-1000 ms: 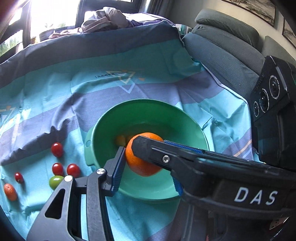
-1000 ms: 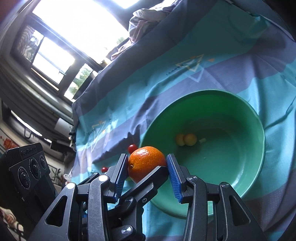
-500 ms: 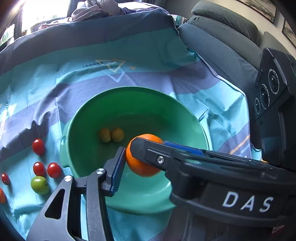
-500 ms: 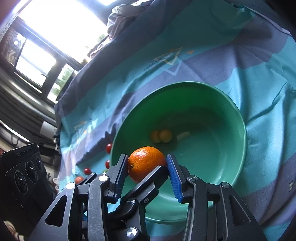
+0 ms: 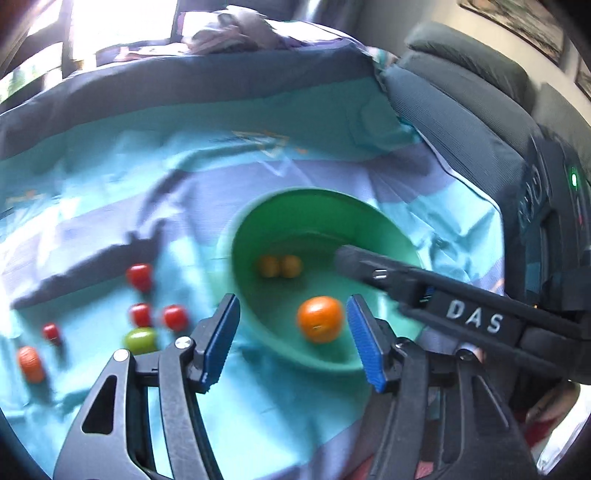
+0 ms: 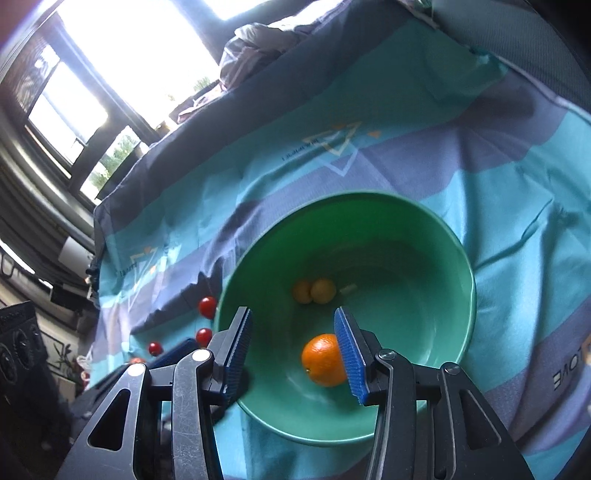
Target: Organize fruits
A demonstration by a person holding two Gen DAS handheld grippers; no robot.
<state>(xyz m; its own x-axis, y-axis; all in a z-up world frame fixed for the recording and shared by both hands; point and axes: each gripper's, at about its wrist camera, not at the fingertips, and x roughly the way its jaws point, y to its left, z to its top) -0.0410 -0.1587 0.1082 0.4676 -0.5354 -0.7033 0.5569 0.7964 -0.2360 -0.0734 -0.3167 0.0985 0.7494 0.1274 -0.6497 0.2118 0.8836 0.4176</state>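
Note:
The orange (image 5: pixel 319 319) (image 6: pixel 323 360) lies loose inside the green bowl (image 5: pixel 365 218) (image 6: pixel 458 258), next to two small yellow fruits (image 5: pixel 279 266) (image 6: pixel 314 291). My right gripper (image 6: pixel 293 354) is open above the bowl's near side, with the orange just below its right pad. My left gripper (image 5: pixel 291 341) is open over the bowl's near rim. The right gripper's arm (image 5: pixel 443 295) reaches over the bowl in the left wrist view. Several red cherry tomatoes (image 5: pixel 139 276) (image 6: pixel 207 306), a green one (image 5: pixel 140 339) and a small orange fruit (image 5: pixel 30 363) lie on the cloth left of the bowl.
A teal and purple cloth (image 5: pixel 184 166) (image 6: pixel 369 110) covers the surface. A grey sofa (image 5: pixel 461 92) stands at the right. Crumpled clothes (image 5: pixel 229 33) (image 6: pixel 266 40) lie at the back by bright windows.
My right gripper has opened and let the orange drop into the bowl. The left gripper has pulled back and to the left, so the bowl now sits further right in its view.

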